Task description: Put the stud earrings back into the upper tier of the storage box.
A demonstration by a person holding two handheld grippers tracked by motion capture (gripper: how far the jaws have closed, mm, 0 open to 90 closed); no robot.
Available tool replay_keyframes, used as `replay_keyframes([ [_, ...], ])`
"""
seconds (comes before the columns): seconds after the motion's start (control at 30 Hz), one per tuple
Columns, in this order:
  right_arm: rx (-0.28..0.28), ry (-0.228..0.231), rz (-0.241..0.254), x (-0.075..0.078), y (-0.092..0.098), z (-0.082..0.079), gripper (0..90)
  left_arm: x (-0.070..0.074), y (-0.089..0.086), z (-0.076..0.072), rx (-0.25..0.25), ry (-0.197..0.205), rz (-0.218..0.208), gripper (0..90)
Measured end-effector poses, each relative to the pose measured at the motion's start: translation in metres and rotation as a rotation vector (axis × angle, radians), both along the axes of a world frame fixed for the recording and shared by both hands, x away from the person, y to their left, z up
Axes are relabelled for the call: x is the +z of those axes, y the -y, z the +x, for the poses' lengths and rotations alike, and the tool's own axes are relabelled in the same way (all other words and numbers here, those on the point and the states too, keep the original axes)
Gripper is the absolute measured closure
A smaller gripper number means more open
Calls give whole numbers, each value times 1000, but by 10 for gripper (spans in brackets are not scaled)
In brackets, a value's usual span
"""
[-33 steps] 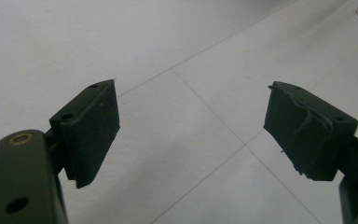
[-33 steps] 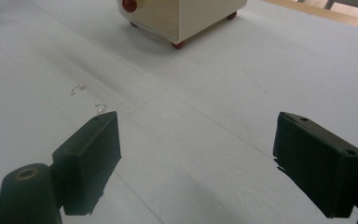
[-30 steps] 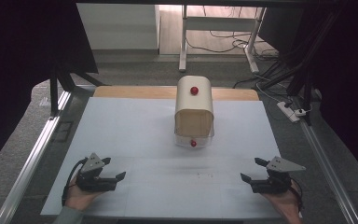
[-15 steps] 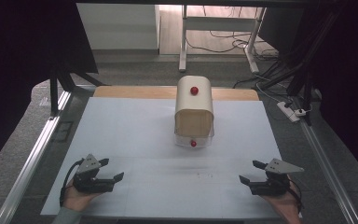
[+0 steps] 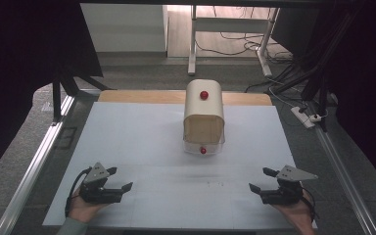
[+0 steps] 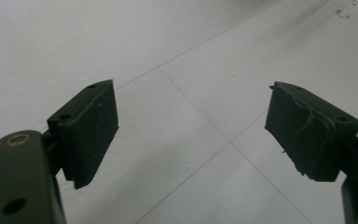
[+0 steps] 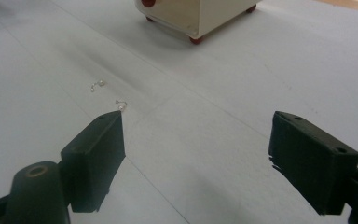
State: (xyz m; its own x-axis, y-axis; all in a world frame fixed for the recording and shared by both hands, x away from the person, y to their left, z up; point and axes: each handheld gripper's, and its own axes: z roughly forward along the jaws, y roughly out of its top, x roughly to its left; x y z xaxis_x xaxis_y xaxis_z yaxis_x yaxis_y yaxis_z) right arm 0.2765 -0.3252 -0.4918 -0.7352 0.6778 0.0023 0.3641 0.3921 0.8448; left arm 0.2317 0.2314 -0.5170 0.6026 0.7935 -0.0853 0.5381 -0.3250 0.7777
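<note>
A cream box [image 5: 204, 117] with a rounded top and red knobs stands in the middle of the white table mat [image 5: 137, 137]; its lower corner and red feet [image 7: 196, 40] appear at the top of the right gripper view. Two tiny pearl earrings [image 7: 99, 84] lie on the mat ahead of my right gripper [image 7: 198, 140], and they are faint specks [image 5: 214, 184] in the high view. My left gripper [image 5: 121, 177] rests open at the near left with nothing between its pads [image 6: 93, 126]. My right gripper [image 5: 258, 179] rests open at the near right, also holding nothing.
Metal rails [image 5: 39, 161] run along both sides of the table. A wooden strip [image 5: 142, 96] borders the far edge. Beyond it are a desk frame [image 5: 193, 44], cables and a power strip [image 5: 307, 117] on the floor. The earrings [image 6: 343, 12] appear far off in the left gripper view.
Both grippers have drifted slightly toward the near edge of the table. Both remain open, and the box has not moved.
</note>
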Motion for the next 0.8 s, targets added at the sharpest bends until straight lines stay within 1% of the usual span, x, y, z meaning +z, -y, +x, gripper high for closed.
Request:
replay_keyframes([
  [0.03,1,0,4,1,-1,0,183,0,1,0,-3,-3,-1,168],
  [0.07,1,-1,-6,1,-2,0,184,0,1,0,-4,-4,-4,168],
  [0.1,1,-1,-6,1,-2,0,184,0,1,0,-4,-4,-4,168],
  [0.23,19,-6,-12,3,-9,1,187,-1,2,0,-8,-2,1,168],
  [0.3,28,-7,1,3,-12,2,190,-1,2,0,-8,-1,3,168],
  [0.37,42,-5,-1,4,-16,3,193,-1,2,0,-9,-1,5,169],
  [0.5,67,-8,-7,6,-25,6,193,-2,3,1,-4,-3,10,169],
  [0.6,75,-10,-15,8,-29,7,195,-2,4,0,-7,-1,16,169],
  [0.63,82,-12,-16,9,-34,8,198,-2,5,1,-9,0,19,169],
  [0.7,85,-18,-20,10,-38,9,203,-2,5,1,-9,0,19,169],
  [0.8,106,-23,-33,11,-45,8,208,-3,4,1,-3,-3,18,169],
])
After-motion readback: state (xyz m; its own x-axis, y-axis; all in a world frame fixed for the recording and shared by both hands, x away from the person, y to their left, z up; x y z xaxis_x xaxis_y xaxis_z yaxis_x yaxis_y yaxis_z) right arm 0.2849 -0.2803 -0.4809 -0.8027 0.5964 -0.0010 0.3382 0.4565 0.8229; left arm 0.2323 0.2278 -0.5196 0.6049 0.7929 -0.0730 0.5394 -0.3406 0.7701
